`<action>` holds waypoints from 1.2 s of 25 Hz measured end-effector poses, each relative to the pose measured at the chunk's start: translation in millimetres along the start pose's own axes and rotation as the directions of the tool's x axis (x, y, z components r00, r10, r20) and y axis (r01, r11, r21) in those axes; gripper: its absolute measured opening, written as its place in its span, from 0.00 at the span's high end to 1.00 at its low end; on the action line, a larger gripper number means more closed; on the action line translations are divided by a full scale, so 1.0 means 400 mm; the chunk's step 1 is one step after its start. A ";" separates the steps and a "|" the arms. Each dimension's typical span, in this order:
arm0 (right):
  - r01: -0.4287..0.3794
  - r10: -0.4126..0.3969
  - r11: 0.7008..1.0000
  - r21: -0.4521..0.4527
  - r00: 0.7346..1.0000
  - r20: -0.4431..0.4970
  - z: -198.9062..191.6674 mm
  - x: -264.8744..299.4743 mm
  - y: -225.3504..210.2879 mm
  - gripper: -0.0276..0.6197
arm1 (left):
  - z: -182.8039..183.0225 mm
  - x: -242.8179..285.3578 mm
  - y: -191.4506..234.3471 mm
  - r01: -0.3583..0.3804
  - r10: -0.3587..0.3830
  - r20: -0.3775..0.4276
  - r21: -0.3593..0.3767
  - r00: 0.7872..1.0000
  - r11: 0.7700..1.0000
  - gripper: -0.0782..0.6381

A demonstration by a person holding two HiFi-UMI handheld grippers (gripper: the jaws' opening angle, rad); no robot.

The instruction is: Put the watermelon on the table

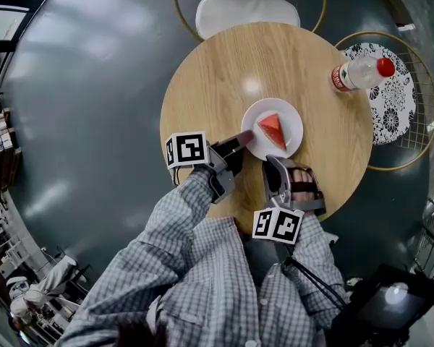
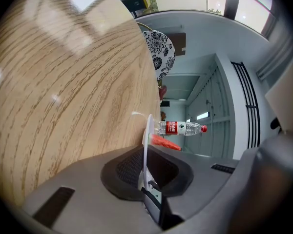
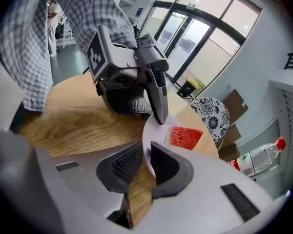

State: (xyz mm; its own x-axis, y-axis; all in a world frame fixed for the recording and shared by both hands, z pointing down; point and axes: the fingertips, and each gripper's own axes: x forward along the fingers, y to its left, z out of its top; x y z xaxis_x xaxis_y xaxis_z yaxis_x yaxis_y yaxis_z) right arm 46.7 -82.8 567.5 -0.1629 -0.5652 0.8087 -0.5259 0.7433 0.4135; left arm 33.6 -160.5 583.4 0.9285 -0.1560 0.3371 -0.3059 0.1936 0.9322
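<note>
A red watermelon wedge (image 1: 273, 130) lies on a small white plate (image 1: 289, 118) on the round wooden table (image 1: 224, 71). My left gripper (image 1: 244, 139) is shut on the plate's left rim (image 2: 146, 135); the left gripper view looks along the plate's edge to the wedge (image 2: 165, 142). My right gripper (image 1: 275, 163) is at the plate's near rim. In the right gripper view its jaws (image 3: 146, 162) stand close together with the rim of the plate (image 3: 156, 126) between the pads. The wedge (image 3: 184, 136) lies just beyond, and the left gripper (image 3: 158, 116) pinches the far side.
A plastic water bottle with a red cap (image 1: 362, 72) lies on the table's right edge. A white-cushioned chair (image 1: 246, 9) stands behind the table and a chair with a black-and-white patterned cushion (image 1: 390, 100) to its right. Dark floor surrounds the table.
</note>
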 end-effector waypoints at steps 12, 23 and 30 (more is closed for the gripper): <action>-0.018 0.018 0.998 0.066 1.000 0.012 0.034 -0.011 0.005 0.87 | 0.006 -0.030 -0.056 0.084 -0.084 -0.023 -0.004 0.996 0.996 0.76; -0.068 0.068 0.997 0.038 0.998 -0.004 0.004 0.021 0.023 0.87 | 0.036 -0.114 -0.042 0.064 -0.061 0.075 -0.030 0.995 0.998 0.72; -0.083 0.083 0.996 0.037 0.997 0.001 -0.001 0.038 0.028 0.87 | 0.031 -0.114 -0.050 0.096 -0.095 0.084 -0.009 0.992 0.995 0.72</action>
State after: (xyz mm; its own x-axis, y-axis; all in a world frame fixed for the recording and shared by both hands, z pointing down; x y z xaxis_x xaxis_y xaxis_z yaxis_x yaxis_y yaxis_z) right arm 38.6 -83.1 584.6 -0.2068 -0.5019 0.8398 -0.5414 0.7737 0.3291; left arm -5.1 -169.2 551.3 0.9323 -0.2546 0.2570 -0.2136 0.1860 0.9591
